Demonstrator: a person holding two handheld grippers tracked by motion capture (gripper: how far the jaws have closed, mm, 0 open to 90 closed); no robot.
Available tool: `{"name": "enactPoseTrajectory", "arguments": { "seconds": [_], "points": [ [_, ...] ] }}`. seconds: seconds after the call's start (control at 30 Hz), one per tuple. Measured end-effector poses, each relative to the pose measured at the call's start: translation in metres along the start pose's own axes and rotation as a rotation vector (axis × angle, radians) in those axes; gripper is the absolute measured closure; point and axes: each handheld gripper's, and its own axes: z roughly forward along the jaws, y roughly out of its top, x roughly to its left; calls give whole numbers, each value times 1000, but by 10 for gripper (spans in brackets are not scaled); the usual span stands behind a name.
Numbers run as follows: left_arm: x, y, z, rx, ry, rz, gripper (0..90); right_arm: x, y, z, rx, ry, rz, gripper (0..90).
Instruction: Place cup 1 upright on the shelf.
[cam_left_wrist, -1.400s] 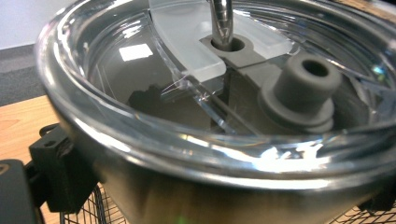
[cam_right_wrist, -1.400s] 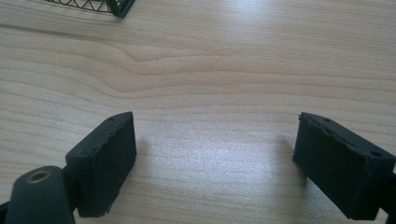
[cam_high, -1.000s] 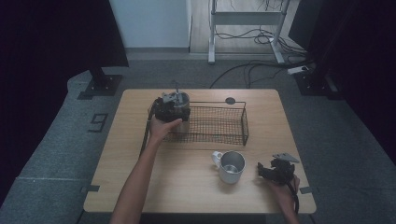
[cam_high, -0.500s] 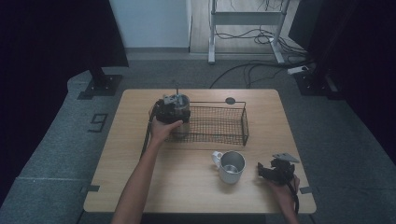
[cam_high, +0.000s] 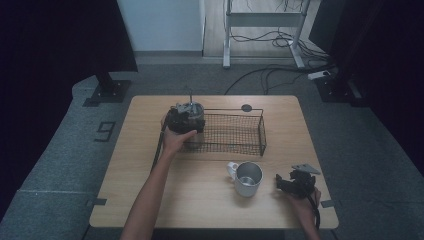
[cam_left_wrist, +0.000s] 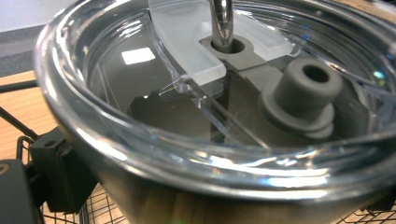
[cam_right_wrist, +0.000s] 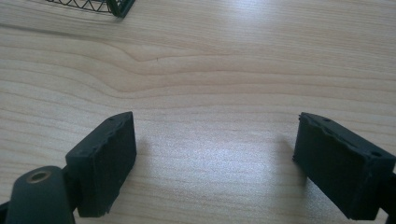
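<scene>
Little had shifted since the earlier frame: the left gripper and the tumbler it held sat only a shade lower in the high view, and the right gripper had kept its place.

The high view placed the tumbler left of centre, at the left end of the wire basket. A steel mug stood lower right of centre, and the right gripper lay just right of it on the table.

The left gripper view added what that view could not resolve: a clear lid, a metal straw through it, a grey plug, and black jaws pinching the steel wall from both lower corners, with mesh beneath. Whether the tumbler rested on the mesh could not be told.

The right gripper view showed its jaws spread over bare wood, with nothing between them.
</scene>
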Motion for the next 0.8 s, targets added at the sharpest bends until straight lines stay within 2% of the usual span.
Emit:
{"name": "enactPoseTrajectory", "arguments": {
  "seconds": [0.47,0.63,0.8],
  "points": [
    [2,-10,-5,-6,-6,1,40,0,0,0,0,0,-1,128],
    [1,-12,-7,-4,-2,17,39,0,0,0,0,0,-1,127],
    [2,-12,-7,-7,-7,7,38,0,0,0,0,0,-1,128]
  ]
}}
